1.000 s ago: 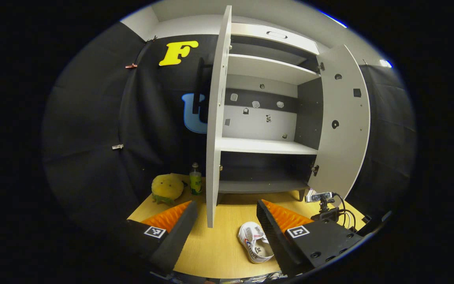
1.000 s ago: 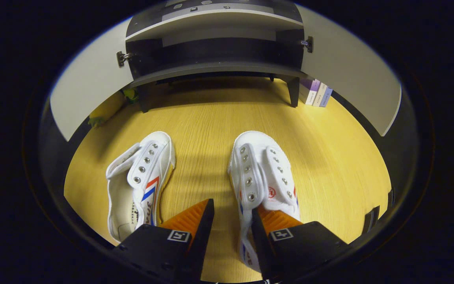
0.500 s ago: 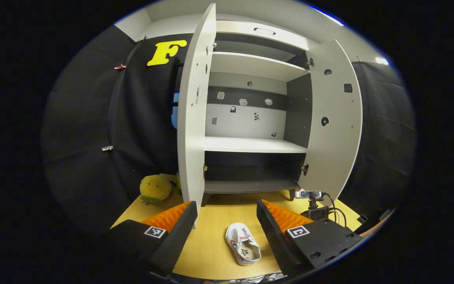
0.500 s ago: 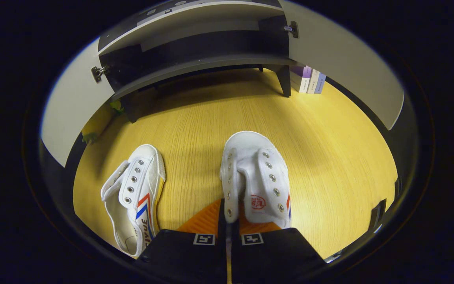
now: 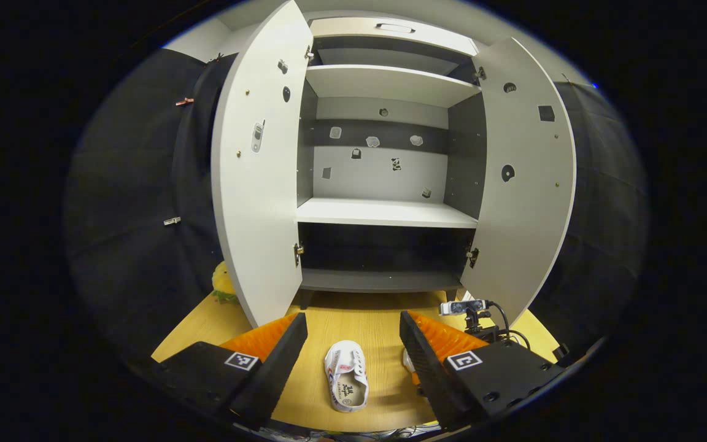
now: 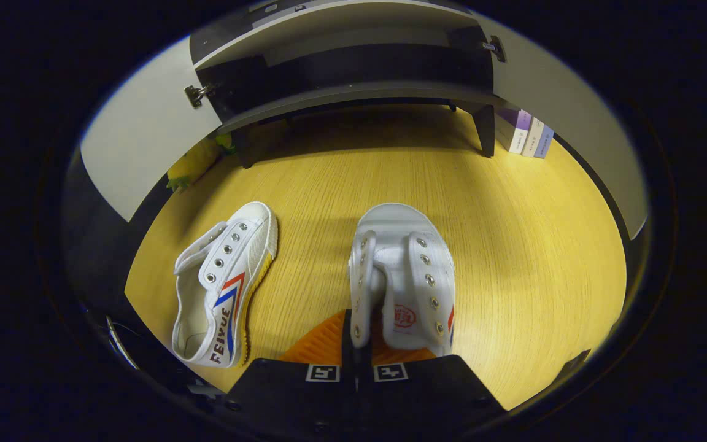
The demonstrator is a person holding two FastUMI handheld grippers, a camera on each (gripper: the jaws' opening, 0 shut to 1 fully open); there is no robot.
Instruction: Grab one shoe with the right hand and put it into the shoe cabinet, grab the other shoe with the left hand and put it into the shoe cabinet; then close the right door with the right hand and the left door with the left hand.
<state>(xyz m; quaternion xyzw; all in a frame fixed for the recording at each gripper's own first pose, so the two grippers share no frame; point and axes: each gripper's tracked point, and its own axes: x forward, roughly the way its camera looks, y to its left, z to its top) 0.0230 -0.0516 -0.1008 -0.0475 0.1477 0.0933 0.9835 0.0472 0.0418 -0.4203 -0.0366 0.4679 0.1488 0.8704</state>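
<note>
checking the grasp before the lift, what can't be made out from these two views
- Right gripper view: the right gripper is shut on the held shoe; its heel is hidden behind the fingers.
- Right gripper view: the other shoe has its heel cut off near the edge.
- Right gripper view: the books are too small to tell apart.
- Left gripper view: the cabinet bottom compartment is too dark to see into.
- Left gripper view: the left door hides most of a yellow toy.

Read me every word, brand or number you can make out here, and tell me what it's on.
"FEIYUE": on the side of the loose shoe.
Red emblem on the held shoe, in the right gripper: too small to read.
Spines of the books beside the cabinet: too blurred to read.
</note>
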